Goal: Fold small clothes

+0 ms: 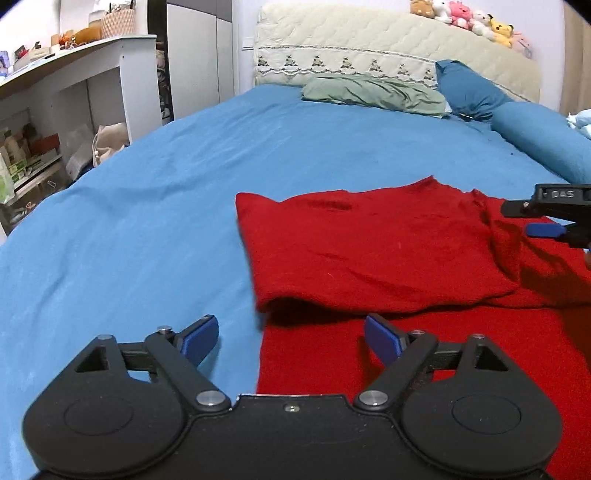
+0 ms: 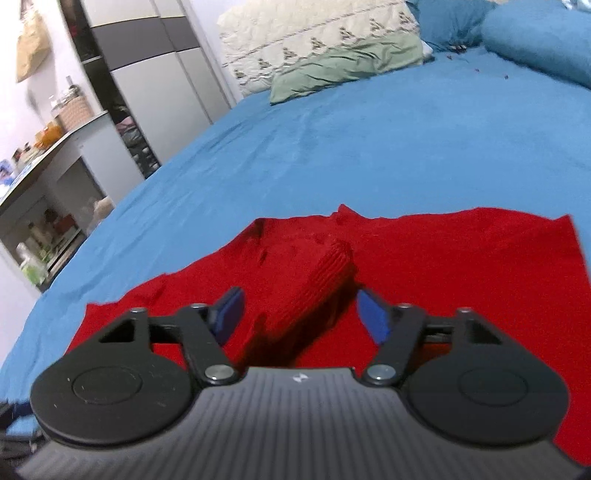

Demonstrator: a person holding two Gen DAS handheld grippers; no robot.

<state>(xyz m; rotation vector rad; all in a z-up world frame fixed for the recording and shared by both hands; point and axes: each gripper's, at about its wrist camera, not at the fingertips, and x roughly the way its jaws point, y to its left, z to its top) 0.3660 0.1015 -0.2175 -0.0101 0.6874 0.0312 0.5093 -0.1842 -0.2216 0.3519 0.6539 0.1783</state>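
Observation:
A red knit garment [image 1: 388, 254] lies on the blue bedsheet [image 1: 129, 221], with its left part folded over onto the body. My left gripper [image 1: 291, 341] is open and empty, hovering over the garment's near left edge. My right gripper [image 2: 299, 314] is open above the garment [image 2: 443, 266]; a ribbed red cuff or sleeve end [image 2: 314, 291] lies raised between its fingers, not pinched. The right gripper also shows at the right edge of the left wrist view [image 1: 546, 221].
A green pillow [image 1: 373, 92], blue pillows [image 1: 469, 88] and a blue bolster [image 1: 546, 140] lie at the head of the bed under a cream headboard [image 1: 369, 40] with plush toys [image 1: 469, 18]. A white shelf unit [image 1: 74, 92] and wardrobe [image 1: 195, 55] stand left.

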